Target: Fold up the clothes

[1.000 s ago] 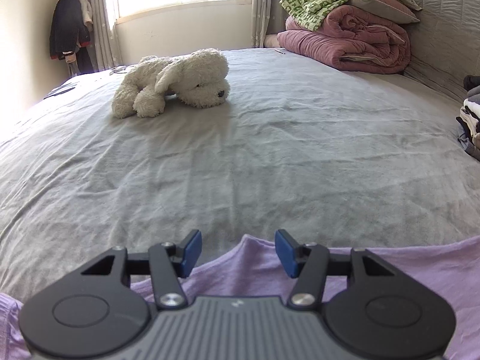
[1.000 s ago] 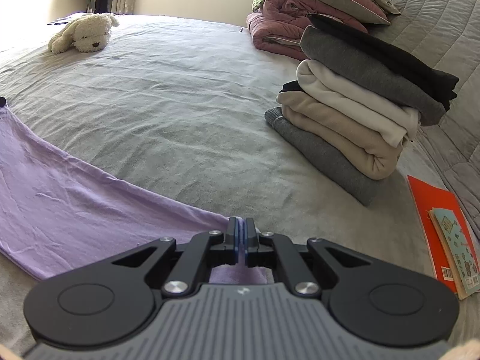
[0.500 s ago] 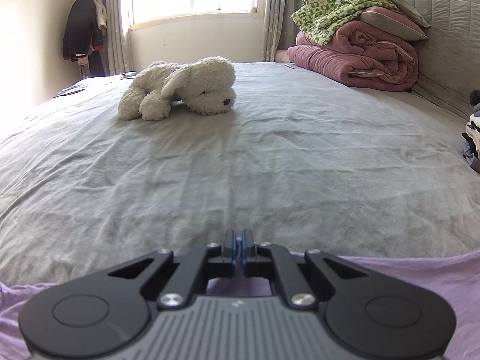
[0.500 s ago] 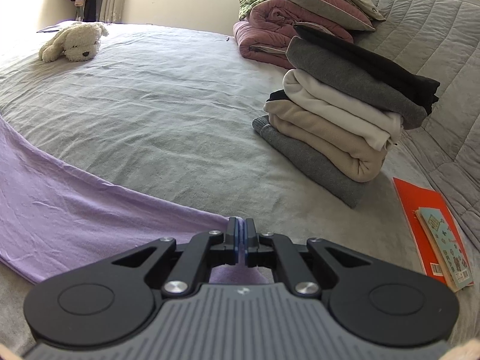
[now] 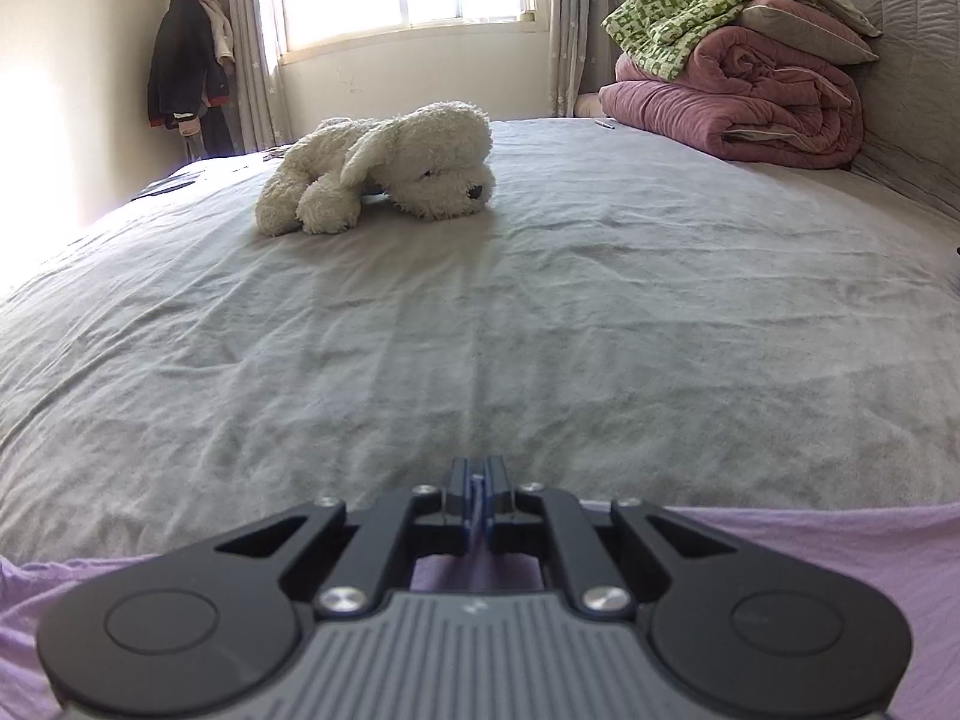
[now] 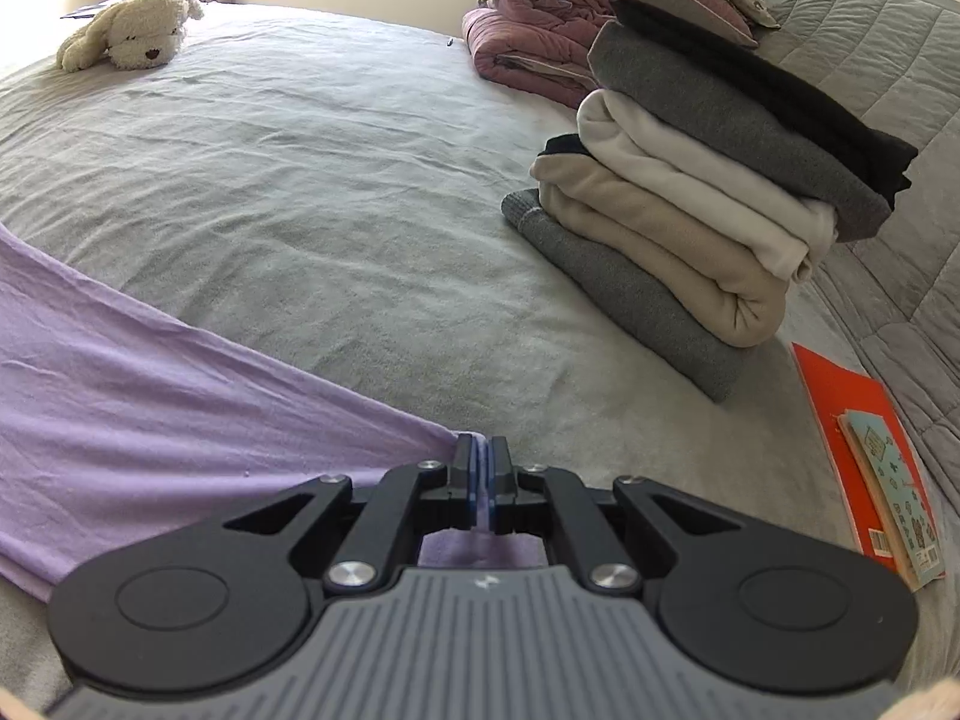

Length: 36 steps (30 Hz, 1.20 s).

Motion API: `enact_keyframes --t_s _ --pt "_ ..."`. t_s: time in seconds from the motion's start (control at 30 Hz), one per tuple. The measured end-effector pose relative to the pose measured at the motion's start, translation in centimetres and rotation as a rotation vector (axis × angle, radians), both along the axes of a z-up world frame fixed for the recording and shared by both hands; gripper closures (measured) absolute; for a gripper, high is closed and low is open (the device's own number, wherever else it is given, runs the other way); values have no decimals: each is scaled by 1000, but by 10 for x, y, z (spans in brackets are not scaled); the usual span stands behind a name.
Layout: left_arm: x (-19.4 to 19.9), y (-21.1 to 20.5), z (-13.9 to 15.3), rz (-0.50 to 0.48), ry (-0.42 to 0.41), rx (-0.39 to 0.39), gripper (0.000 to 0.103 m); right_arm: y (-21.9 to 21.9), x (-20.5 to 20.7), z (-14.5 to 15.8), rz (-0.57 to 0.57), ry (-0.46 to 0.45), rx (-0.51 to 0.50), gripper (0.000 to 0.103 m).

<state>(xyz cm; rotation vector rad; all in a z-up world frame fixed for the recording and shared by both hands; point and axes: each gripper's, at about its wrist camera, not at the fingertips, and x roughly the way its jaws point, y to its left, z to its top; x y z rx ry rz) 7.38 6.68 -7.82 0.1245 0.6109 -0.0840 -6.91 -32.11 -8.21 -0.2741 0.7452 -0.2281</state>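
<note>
A lilac garment [image 5: 840, 552] lies spread along the near side of the grey bed [image 5: 480, 312]. My left gripper [image 5: 478, 483] is shut on its far edge, with a thin fold of lilac cloth pinched between the blue pads. In the right wrist view the same garment [image 6: 150, 372] stretches away to the left, pulled taut into a point at my right gripper [image 6: 480, 468], which is shut on that edge. Most of the garment under both grippers is hidden by their bodies.
A white plush dog [image 5: 384, 168] lies far back on the bed. Rolled pink and green bedding [image 5: 738, 90] sits by the headboard. A stack of folded clothes [image 6: 690, 198] stands right of my right gripper, with an orange book [image 6: 864, 450] beside it.
My left gripper has shut on the lilac garment's edge; a second ago its jaws stood open over it. The right gripper stayed shut on the cloth, which now looks pulled tauter.
</note>
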Motion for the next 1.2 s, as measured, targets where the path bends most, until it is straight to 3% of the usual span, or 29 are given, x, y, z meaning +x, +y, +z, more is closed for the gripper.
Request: enact_keyframes --t_s 0.07,0.17,0.3,0.53,0.57,0.73,0.97,1.13,1.17,1.2 --pt "-2 -3 3 2 -1 16 93 -1 -3 4 -3 0 1 98" --pt "-7 -5 10 1 -8 19 68 -2 -9 13 -10 -3 7 94" --pt "-20 -12 25 -47 -34 -8 63 -29 -24 30 -88 -34 115 80" --pt "-46 -43 39 -201 0 -118 62 -68 -52 39 -184 -11 453 75" --pt "-50 -49 40 -225 6 -131 62 -70 -55 38 -198 -2 480 70" --pt "-72 -80 38 -354 25 -123 62 -80 -68 39 -242 17 582 70" --pt "-94 -121 39 -491 38 -117 62 -65 -71 34 -149 103 547 69" --pt "-111 -163 38 -572 53 -115 64 -61 -71 26 -99 105 535 65" --pt "-115 -176 36 -599 58 -119 67 -63 -71 25 -100 95 543 65" --pt "-119 -190 34 -628 64 -122 79 -65 -71 25 -99 85 553 65"
